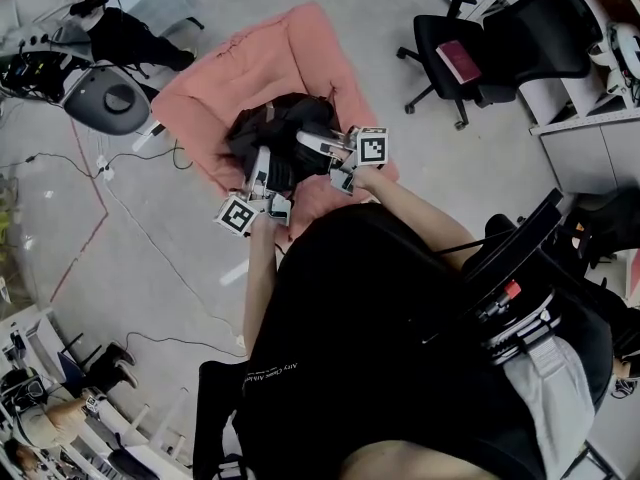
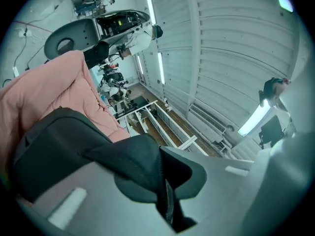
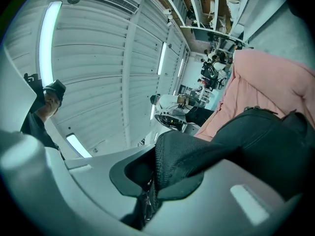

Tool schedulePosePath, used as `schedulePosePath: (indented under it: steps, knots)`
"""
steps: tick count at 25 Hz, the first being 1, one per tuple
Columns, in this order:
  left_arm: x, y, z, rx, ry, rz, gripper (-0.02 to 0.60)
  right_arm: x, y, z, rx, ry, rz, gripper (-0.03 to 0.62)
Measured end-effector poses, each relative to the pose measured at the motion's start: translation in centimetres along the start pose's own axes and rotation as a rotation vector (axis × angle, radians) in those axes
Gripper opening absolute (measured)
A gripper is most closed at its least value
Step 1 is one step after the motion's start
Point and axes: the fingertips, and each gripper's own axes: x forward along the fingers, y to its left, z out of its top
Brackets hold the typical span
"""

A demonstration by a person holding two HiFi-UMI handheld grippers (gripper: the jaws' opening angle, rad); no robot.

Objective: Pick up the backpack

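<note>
A black backpack lies on a pink beanbag in the middle of the head view. My left gripper is at its near left side, shut on a black strap of the backpack. My right gripper is at its near right side, shut on another black mesh strap. In both gripper views the strap fabric is pinched between the grey jaws, the backpack body hangs beside them, and both grippers point slightly upward toward the ceiling.
A black office chair stands at the upper right, another black chair close on my right. A grey round base with cables sits at the upper left. Red tape lines and cables cross the grey floor at left.
</note>
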Motion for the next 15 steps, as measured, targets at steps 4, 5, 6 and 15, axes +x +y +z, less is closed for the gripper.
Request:
schedulePosePath:
  steps: [4,5,6,15]
  knots:
    - [-0.6,0.8,0.3,0.107,0.027,0.093,0.015,-0.5,-0.3,-0.4,0.010,0.017,-0.013,0.043]
    - [-0.6,0.9,0.2,0.114,0.026,0.098,0.015,-0.6,-0.4,-0.4,0.009,0.017,-0.012,0.043]
    - [-0.7,1.0,0.2,0.105,0.021,0.092,0.015,-0.8,-0.4,-0.4,0.018,0.014,-0.006,0.043]
    - [-0.9,-0.7,1.9,-0.040,-0.023,-0.030,0.017,0.9,0.3,0.6,0.013,-0.008,0.015,0.044]
